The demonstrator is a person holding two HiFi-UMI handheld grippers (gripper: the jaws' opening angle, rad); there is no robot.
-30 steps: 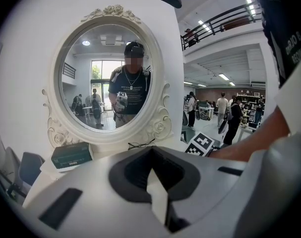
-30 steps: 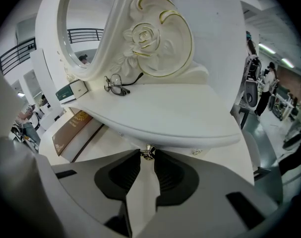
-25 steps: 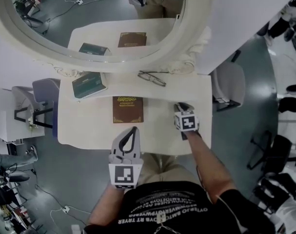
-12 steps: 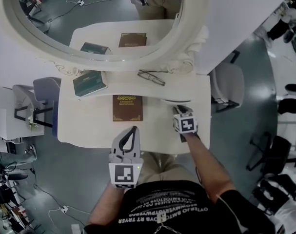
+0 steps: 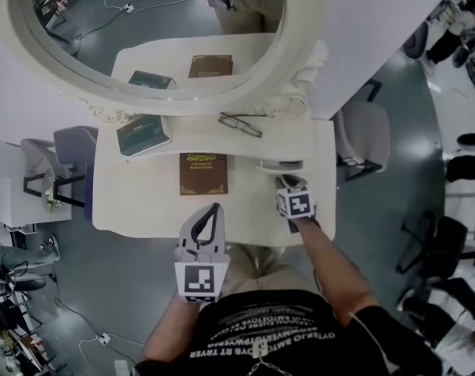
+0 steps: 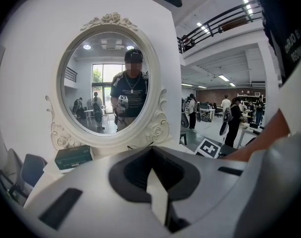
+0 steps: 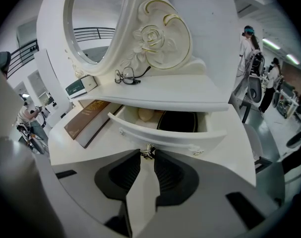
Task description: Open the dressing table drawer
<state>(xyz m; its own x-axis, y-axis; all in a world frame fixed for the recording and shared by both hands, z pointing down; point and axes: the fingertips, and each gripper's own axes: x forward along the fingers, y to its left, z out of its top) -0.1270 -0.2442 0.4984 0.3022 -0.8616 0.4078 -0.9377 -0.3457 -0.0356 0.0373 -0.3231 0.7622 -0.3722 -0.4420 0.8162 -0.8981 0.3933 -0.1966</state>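
The white dressing table (image 5: 143, 202) has a small drawer (image 7: 165, 133) under its right shelf, standing partly pulled out. Inside it lie a pale round thing (image 7: 145, 114) and a black round thing (image 7: 177, 121). My right gripper (image 7: 148, 155) is shut on the drawer's small metal knob (image 7: 149, 150). In the head view the right gripper (image 5: 286, 180) sits just in front of the open drawer (image 5: 280, 165). My left gripper (image 5: 215, 207) hovers at the table's front edge, jaws shut on nothing. In the left gripper view that gripper (image 6: 152, 175) faces the oval mirror (image 6: 110, 83).
A brown book (image 5: 203, 173) lies mid-table, left of the drawer. A green box (image 5: 143, 135) and a pair of glasses (image 5: 241, 124) rest on the raised shelf below the mirror frame (image 5: 300, 61). Chairs stand to the right (image 5: 362, 139) and left (image 5: 73, 143) of the table.
The right gripper has come a little toward the table's front edge with the knob in it, and the drawer has slid further out. The left gripper has kept still.
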